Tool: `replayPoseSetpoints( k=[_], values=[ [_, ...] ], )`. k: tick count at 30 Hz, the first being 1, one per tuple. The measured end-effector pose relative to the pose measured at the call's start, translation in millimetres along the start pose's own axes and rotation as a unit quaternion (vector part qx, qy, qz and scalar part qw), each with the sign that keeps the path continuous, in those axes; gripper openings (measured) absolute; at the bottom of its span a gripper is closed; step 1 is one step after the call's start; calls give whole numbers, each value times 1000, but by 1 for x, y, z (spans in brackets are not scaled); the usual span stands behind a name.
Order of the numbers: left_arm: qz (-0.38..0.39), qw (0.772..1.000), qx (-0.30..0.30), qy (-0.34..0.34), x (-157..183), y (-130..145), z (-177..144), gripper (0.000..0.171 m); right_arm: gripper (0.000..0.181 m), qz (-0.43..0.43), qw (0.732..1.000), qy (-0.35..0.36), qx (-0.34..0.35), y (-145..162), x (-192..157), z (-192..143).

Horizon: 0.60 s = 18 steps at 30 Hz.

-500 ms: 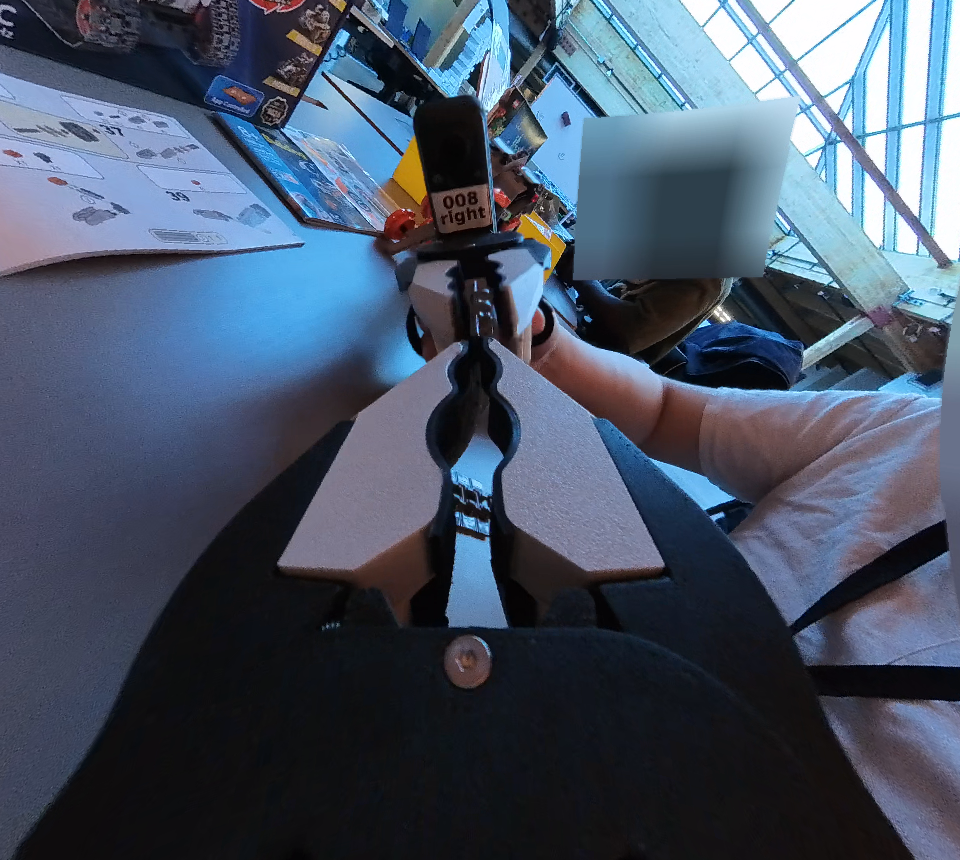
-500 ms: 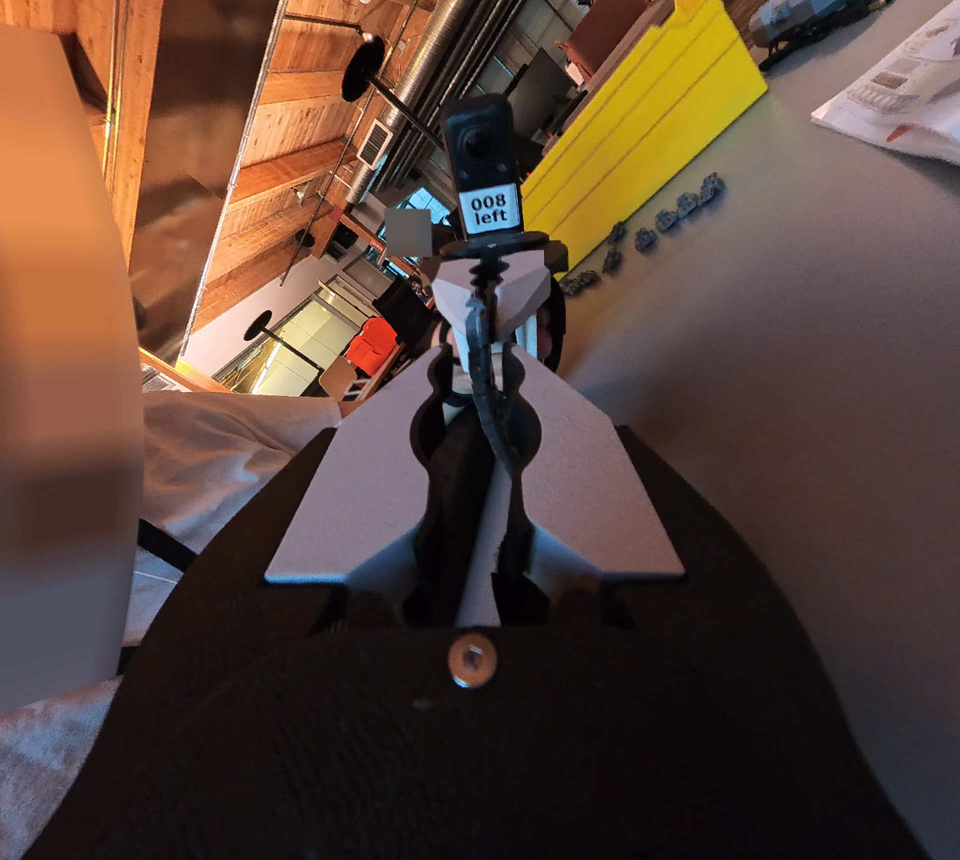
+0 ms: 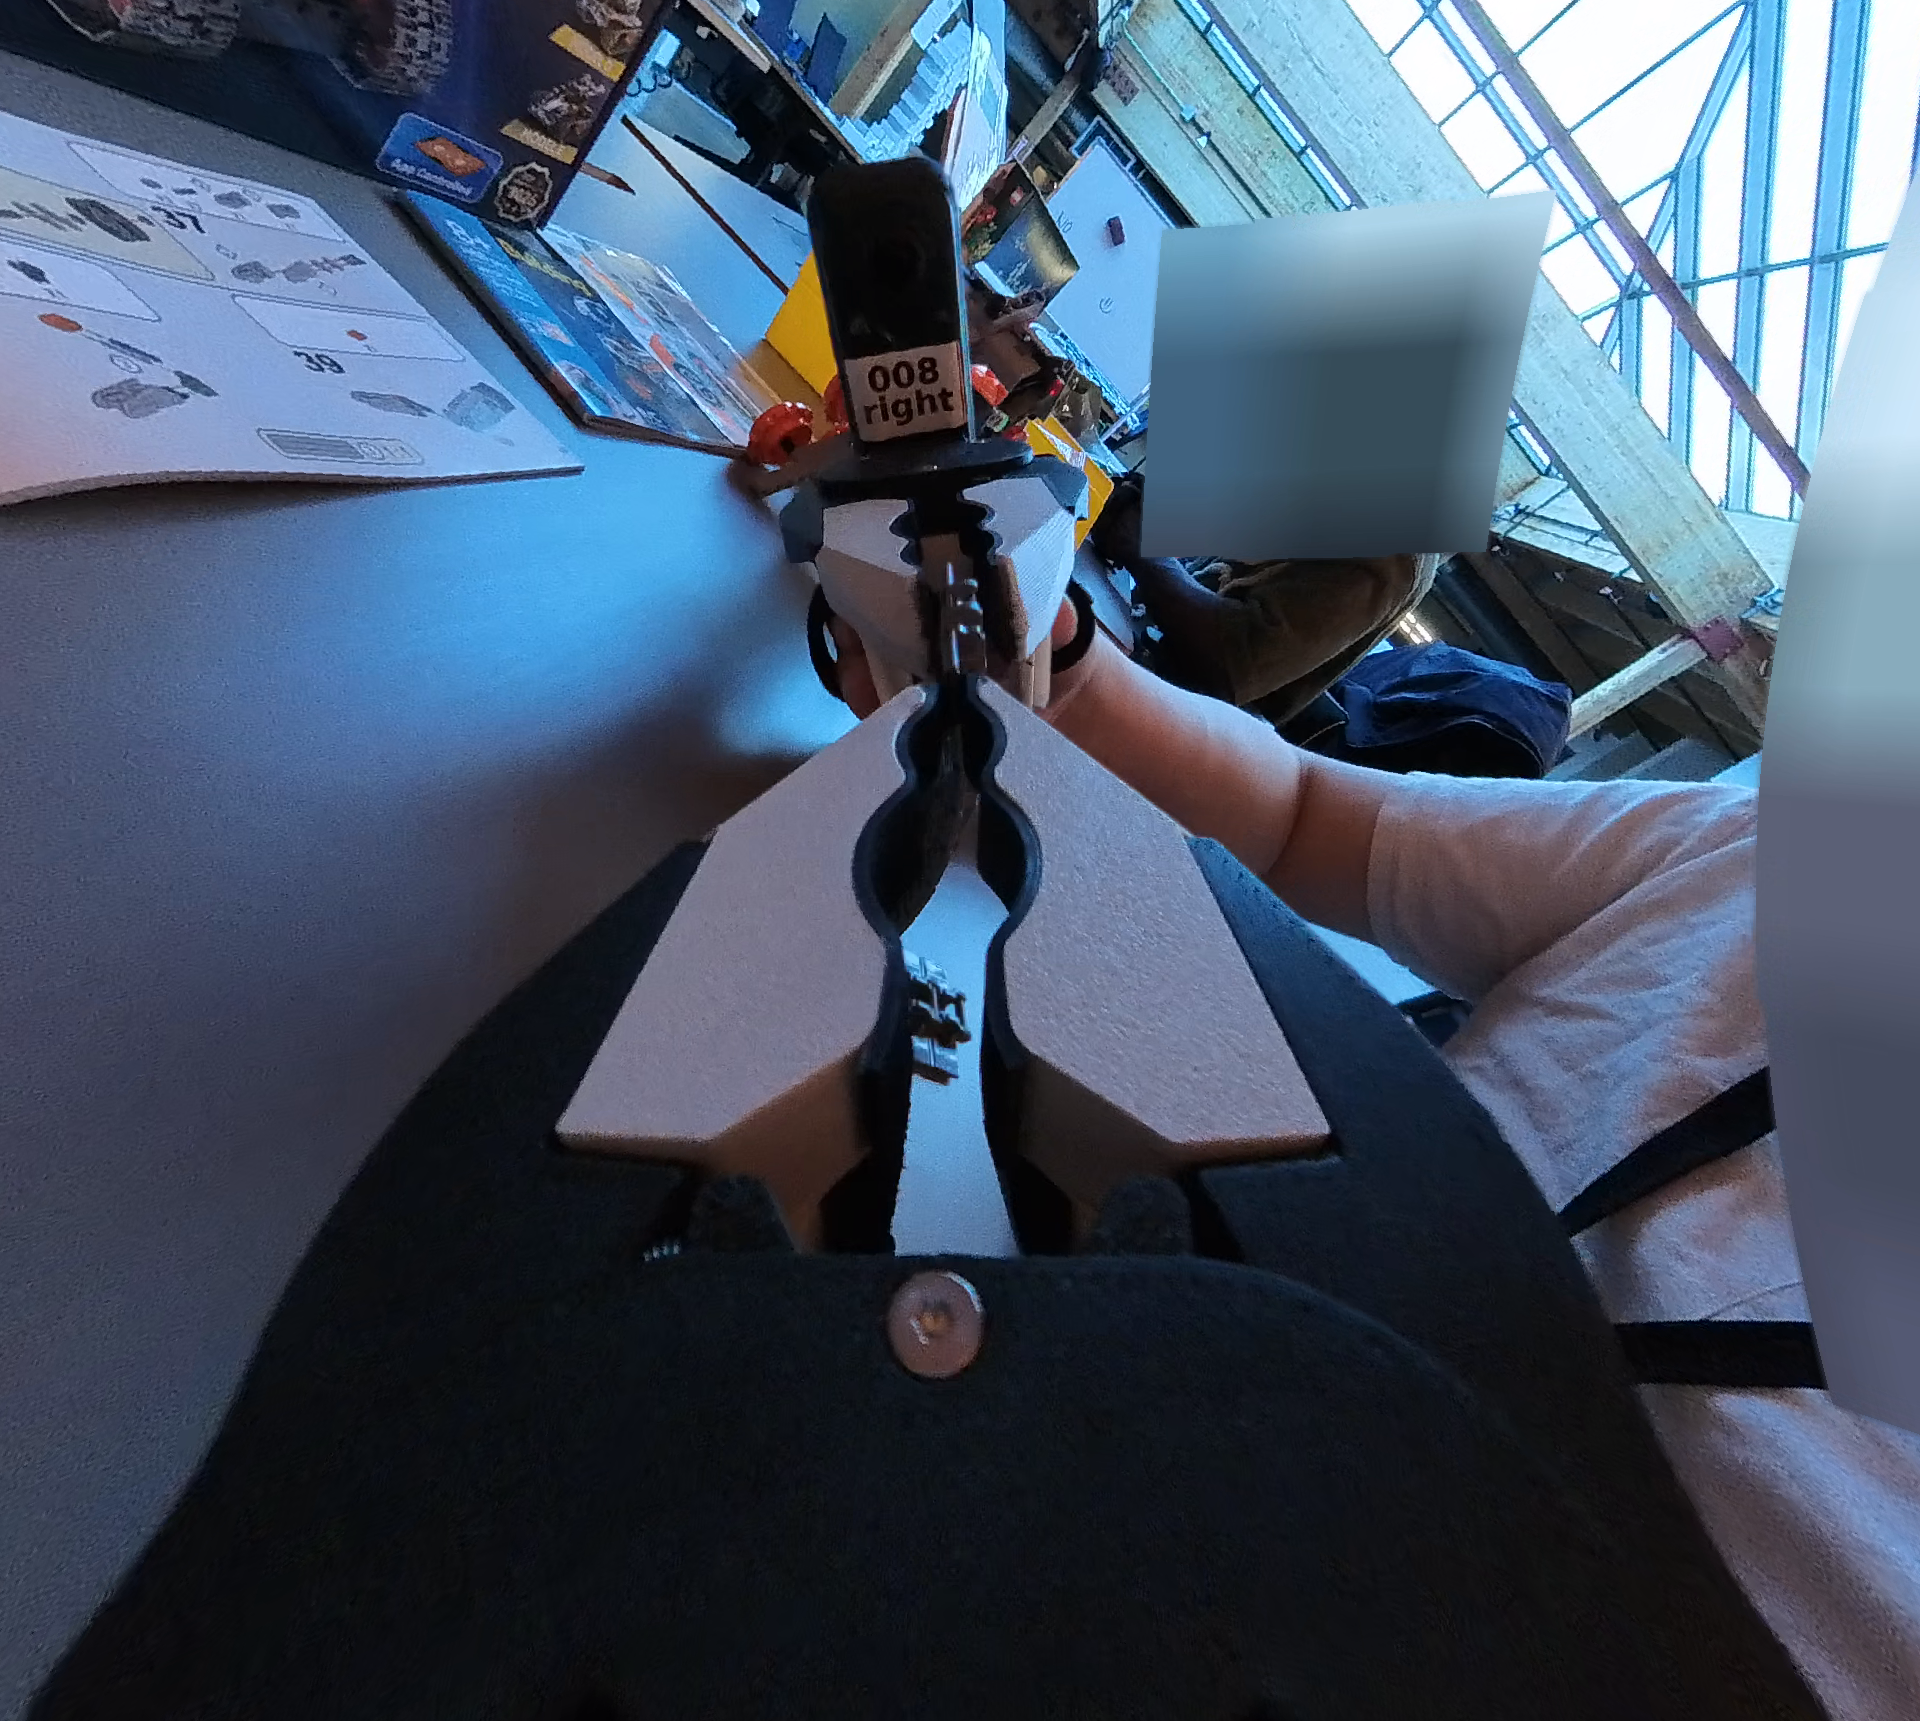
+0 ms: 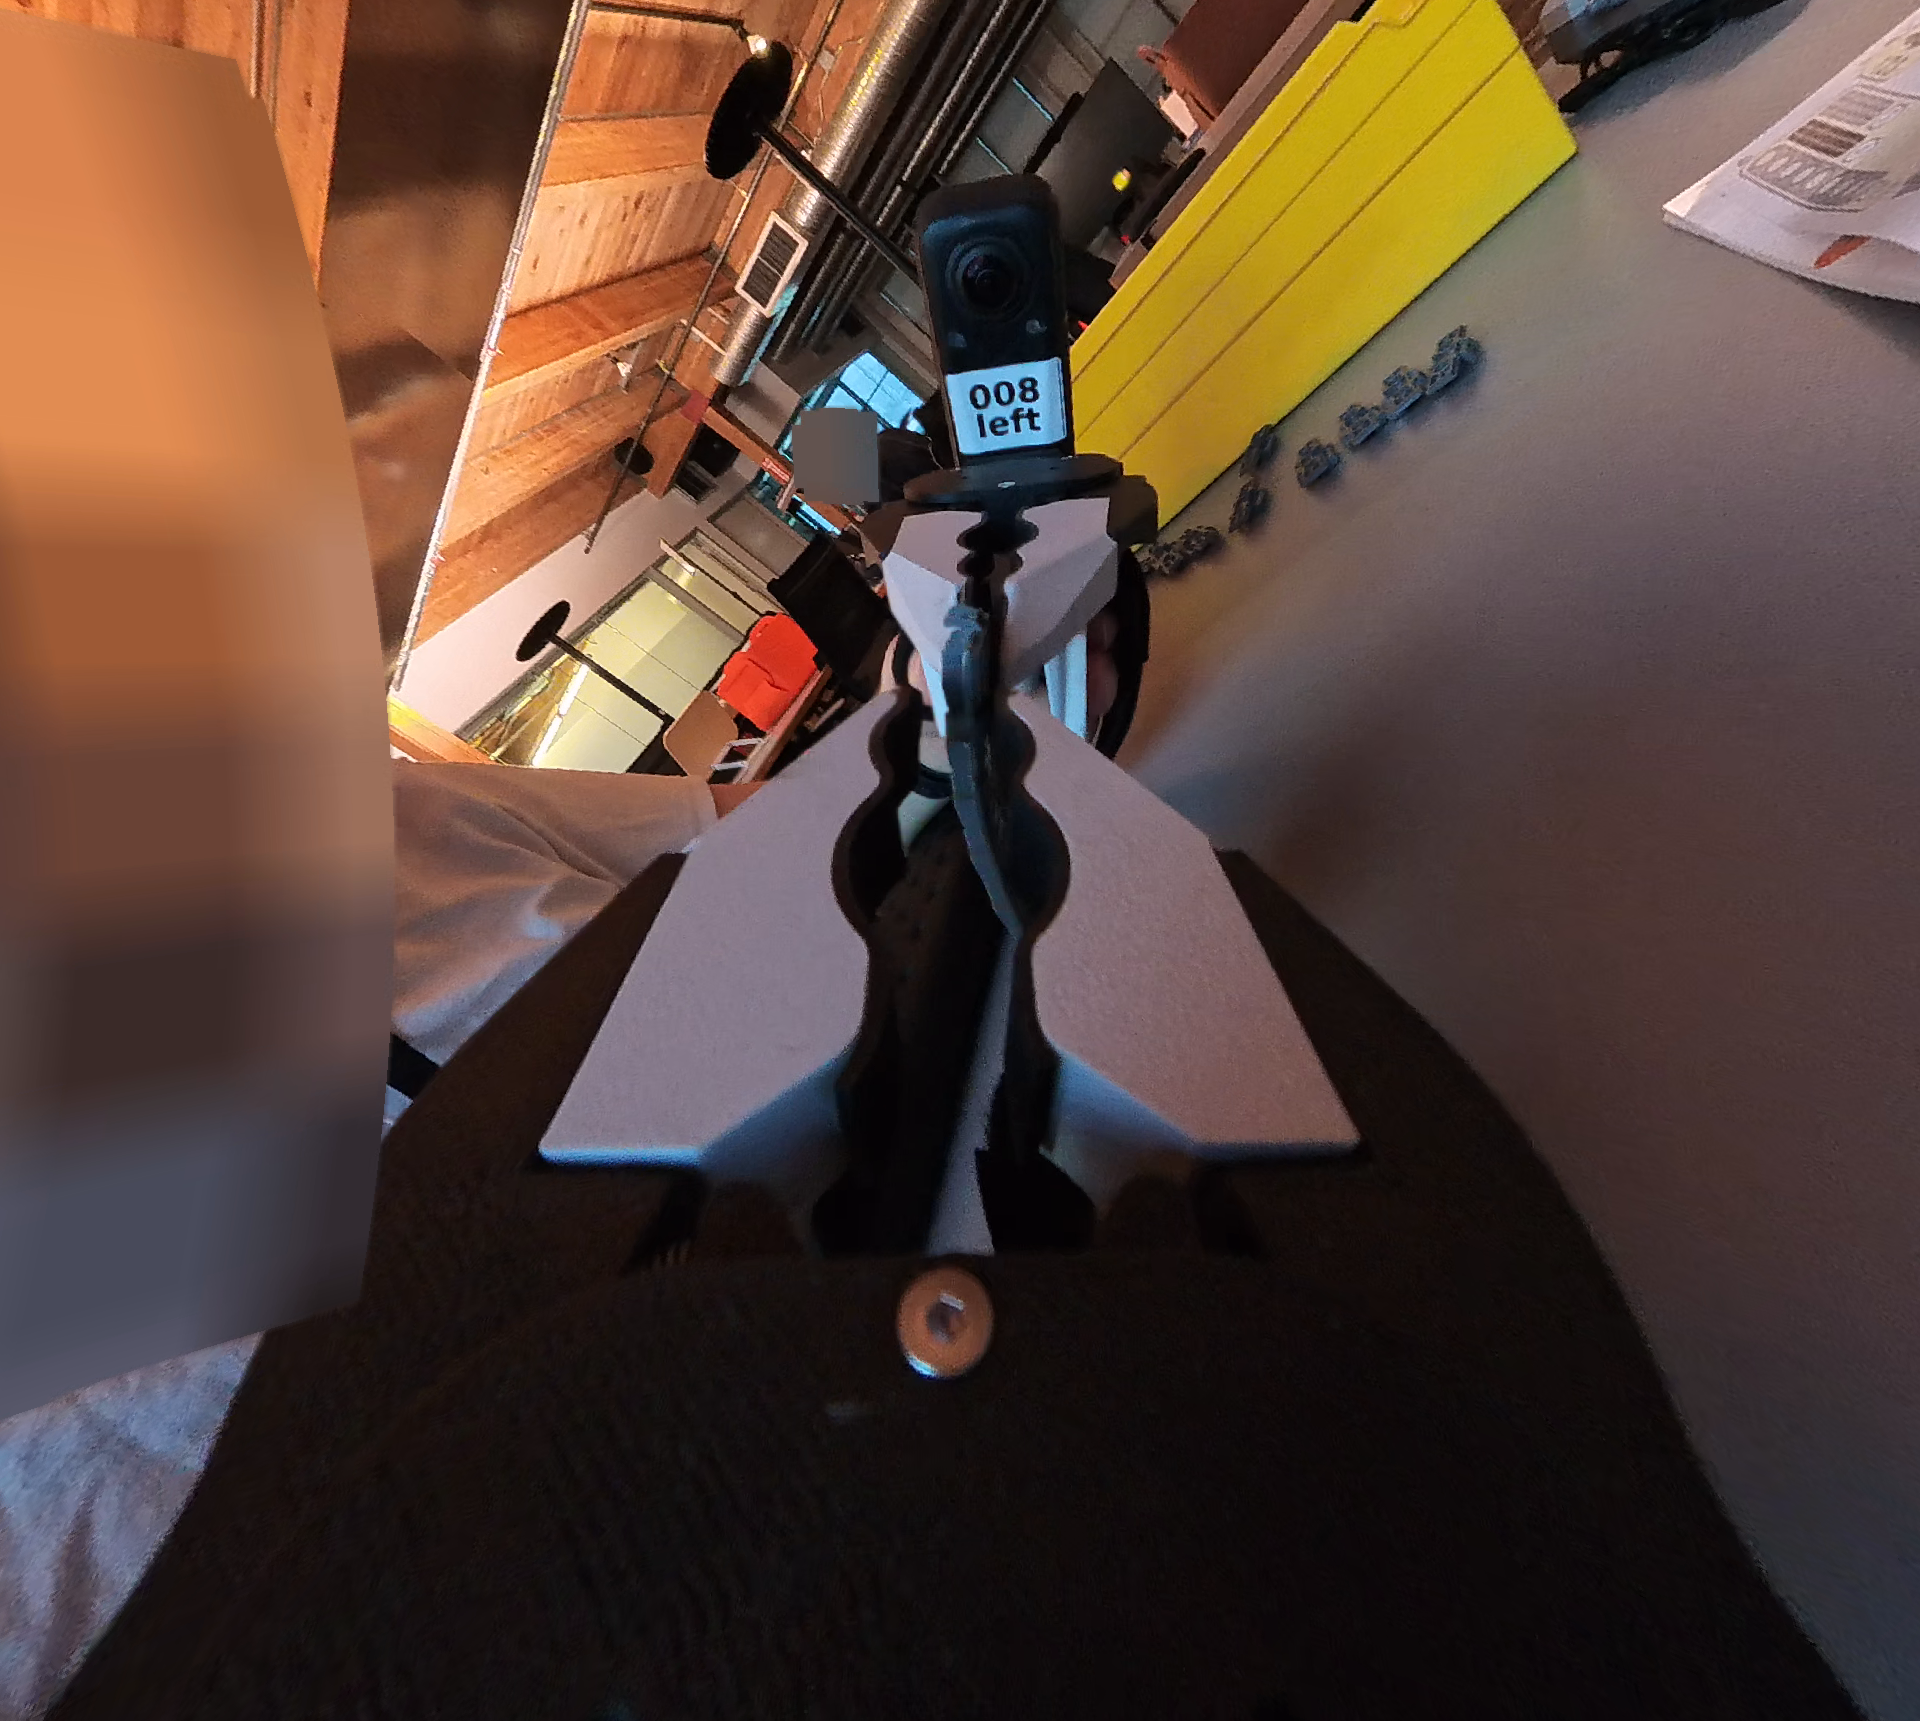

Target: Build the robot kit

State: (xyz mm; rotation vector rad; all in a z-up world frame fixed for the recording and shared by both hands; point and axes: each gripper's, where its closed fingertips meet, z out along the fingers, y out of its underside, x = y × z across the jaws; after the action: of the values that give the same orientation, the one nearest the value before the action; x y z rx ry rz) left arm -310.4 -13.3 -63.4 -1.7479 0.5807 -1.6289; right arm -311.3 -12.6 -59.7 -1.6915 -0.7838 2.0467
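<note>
Since both grippers face tip to tip, the left gripper [image 3: 940,715] and right gripper [image 4: 961,757] each clamp one dark toy track strip [image 4: 982,824]. It looks light and flexible between them; the link ends seem the firmest hold.

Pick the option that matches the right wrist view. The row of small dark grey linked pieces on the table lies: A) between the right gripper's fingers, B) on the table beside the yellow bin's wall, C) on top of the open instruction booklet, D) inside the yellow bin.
B: the small grey pieces sit in a row on the grey table along the foot of the yellow bin, clear of the booklet.
</note>
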Motion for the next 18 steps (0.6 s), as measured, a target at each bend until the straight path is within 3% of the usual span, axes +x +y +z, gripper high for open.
replayPoseSetpoints(
  k=[9, 16, 18],
  values=[
    [1, 1000, 4, 29, 9, 0, 2, 2, 4, 28, 1000, -5, -9, 0, -5, 0],
    [-6, 1000, 7, 28, 7, -1, 5, 15, 4, -19, 999, 27, -16, 1, -1, 0],
    [-9, 999, 9, 34, 8, -1, 4, 6, 4, -27, 999, 26, -19, 2, -2, 2]
  ],
)
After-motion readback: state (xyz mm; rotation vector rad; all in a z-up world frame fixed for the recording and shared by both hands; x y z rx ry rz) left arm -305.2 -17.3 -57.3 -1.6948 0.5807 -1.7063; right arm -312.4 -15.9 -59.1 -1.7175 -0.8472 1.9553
